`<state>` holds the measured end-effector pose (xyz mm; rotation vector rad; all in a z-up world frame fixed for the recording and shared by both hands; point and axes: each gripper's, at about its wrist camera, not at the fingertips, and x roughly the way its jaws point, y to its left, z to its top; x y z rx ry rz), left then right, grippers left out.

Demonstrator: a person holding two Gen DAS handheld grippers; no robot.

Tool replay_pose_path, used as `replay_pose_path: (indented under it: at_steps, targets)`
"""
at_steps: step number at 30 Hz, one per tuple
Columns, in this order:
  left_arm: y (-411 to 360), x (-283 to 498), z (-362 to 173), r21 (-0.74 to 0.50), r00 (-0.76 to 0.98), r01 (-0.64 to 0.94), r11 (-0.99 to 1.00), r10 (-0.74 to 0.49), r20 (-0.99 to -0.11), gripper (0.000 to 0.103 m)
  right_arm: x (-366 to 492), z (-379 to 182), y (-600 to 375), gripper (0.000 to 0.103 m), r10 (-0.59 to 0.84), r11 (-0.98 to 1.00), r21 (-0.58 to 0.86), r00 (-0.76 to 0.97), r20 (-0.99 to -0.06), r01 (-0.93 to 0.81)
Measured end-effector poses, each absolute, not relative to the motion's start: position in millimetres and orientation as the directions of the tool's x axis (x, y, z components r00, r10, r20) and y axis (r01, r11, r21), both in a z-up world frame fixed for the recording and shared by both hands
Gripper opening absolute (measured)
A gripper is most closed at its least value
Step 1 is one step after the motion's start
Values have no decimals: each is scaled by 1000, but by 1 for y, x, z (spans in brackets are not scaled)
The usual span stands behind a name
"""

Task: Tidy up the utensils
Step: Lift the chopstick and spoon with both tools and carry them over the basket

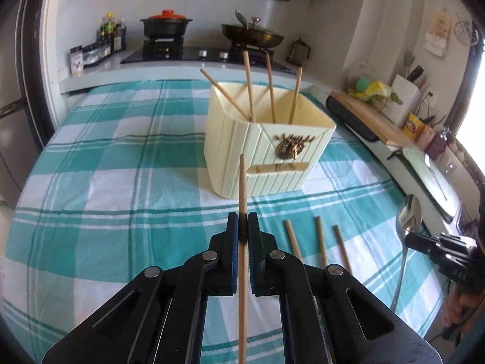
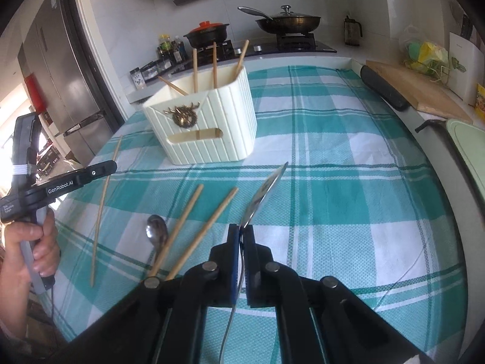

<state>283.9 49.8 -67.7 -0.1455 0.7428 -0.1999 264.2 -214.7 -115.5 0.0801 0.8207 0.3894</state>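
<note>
Between the left hand-held gripper [image 1: 242, 230] pads, a chopstick [image 1: 242, 188] stands clamped.

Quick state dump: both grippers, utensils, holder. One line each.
left gripper: shut on chopstick, lifted off the cloth
right gripper: shut on spoon, bowl raised
holder: upright, four chopsticks standing in it
loose chopsticks: lying flat on the tablecloth
second spoon: lying on the cloth
wok: lidded, on the stove
</note>
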Motion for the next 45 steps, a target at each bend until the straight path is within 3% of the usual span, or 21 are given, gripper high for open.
replay_pose_path:
  at_steps: [9,20,36,42,45]
  targets:
    - [59,243,-25,-224,803,153,962,-253,-539,4,233,-73,-213,3,392,915,188,671,-629,-358]
    - [66,237,7,-267,841,179,947,-288,-458,3,227,-36,-203,2,391,914,142,736,-553,-379]
    - [54,355,93,-223,910,177,959,-246,-333,3,359,73,-162,2,533,846,211,752,-387,-490]
    - [47,406,80,-212,923,138,968,-203,-328,3,413,67,-144,2,571,821,228,747,-340,-523]
    - [46,431,60,-226,911,110,968,-189,-368,3,440,48,-134,2,593,805,242,712,-376,-542]
